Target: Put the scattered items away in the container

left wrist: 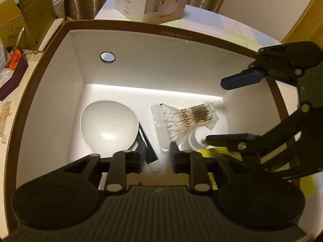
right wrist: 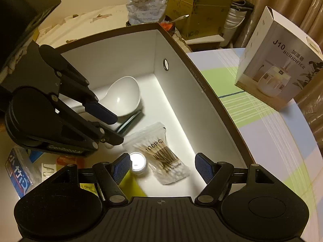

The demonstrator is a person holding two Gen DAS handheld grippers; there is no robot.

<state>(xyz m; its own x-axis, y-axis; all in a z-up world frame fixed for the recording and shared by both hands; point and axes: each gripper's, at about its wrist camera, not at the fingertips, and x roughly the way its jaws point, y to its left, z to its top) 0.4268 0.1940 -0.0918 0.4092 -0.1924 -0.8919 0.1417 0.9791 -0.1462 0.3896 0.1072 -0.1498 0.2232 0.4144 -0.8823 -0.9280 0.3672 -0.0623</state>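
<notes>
The container is a white box with a brown rim (left wrist: 129, 28) (right wrist: 201, 80). On its floor lie a white bowl (left wrist: 109, 125) (right wrist: 125, 96), a bag of cotton swabs (left wrist: 181, 121) (right wrist: 161, 153) and a small white jar (left wrist: 198, 137) (right wrist: 138, 161). My left gripper (left wrist: 157, 153) (right wrist: 115, 127) reaches into the box, jaws narrowly apart. A white tube end (left wrist: 155, 168) and a dark green strip (left wrist: 148, 147) lie between its fingers, not pressed. My right gripper (right wrist: 162, 168) (left wrist: 232, 109) hangs wide open over the jar and swabs, holding nothing.
A yellow packet (right wrist: 131, 183) lies under the right gripper's left finger. A humidifier carton (left wrist: 151, 0) (right wrist: 278, 64) stands on the checked tablecloth (right wrist: 262, 131) beyond the box. Cardboard boxes (right wrist: 197, 6) are stacked behind. A blue packet (right wrist: 18, 173) lies outside the box.
</notes>
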